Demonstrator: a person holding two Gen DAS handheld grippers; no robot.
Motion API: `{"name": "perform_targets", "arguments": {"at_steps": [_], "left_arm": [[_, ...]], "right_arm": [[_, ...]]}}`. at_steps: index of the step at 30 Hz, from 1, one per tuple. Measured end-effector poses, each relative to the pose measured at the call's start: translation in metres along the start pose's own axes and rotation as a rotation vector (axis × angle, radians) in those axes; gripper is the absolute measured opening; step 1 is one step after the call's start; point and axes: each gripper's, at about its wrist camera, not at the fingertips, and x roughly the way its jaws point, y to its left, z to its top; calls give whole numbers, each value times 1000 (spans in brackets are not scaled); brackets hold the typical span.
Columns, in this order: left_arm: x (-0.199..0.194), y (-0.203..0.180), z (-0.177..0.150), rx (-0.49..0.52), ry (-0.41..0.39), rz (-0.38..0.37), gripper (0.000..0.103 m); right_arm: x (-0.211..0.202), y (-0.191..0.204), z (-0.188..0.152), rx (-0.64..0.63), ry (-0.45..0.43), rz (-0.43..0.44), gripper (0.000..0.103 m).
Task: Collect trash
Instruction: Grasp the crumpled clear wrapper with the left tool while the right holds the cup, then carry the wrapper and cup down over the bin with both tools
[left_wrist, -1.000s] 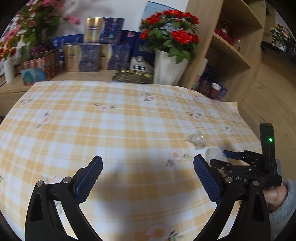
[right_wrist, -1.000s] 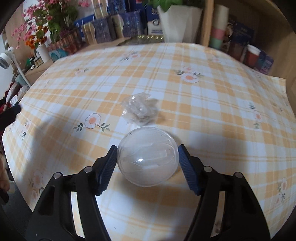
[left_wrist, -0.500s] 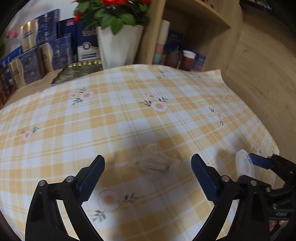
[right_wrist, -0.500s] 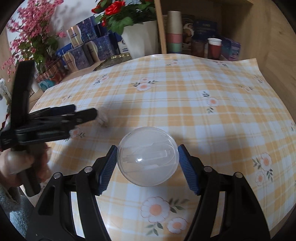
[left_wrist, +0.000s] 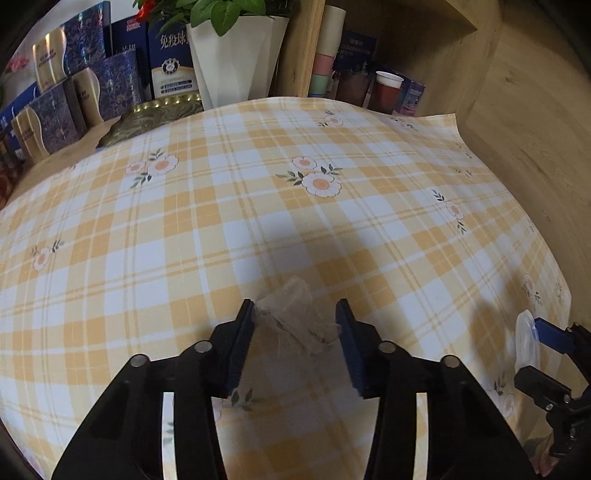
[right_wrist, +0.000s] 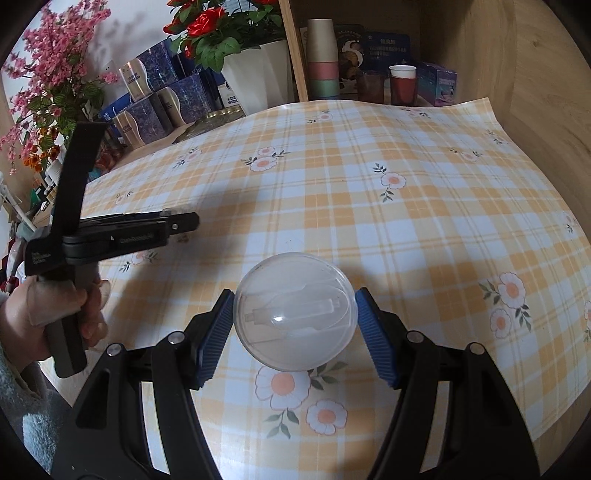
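Note:
A crumpled clear plastic wrapper lies on the yellow checked tablecloth. My left gripper is down over it with the jaws closing, and both blue pads touch the wrapper's sides. In the right wrist view the left gripper shows side-on, held by a hand. My right gripper is shut on a clear plastic dome lid, held just above the cloth near the front edge. The same lid shows at the right edge of the left wrist view.
A white vase with red roses, blue and gold boxes and a gold tray stand behind the table. A wooden shelf holds stacked cups and a red cup. The cloth's right edge drops to a wooden floor.
The left gripper swept right across the table and came down over the wrapper, and its jaws narrowed onto it. The right gripper kept the lid and shifted right along the table.

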Motion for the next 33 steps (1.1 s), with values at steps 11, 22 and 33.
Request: {"name": "perform_targets", "arguments": {"at_steps": [11, 22, 33], "left_arm": [[-79, 0, -29, 34, -80, -21, 41], [-151, -15, -93, 97, -138, -45, 41], [-204, -32, -180, 94, -129, -95, 41]], "right_arm": [[-43, 19, -20, -31, -35, 5, 67], [-86, 42, -56, -53, -47, 22, 67], [-118, 63, -92, -68, -59, 44, 67]]}}
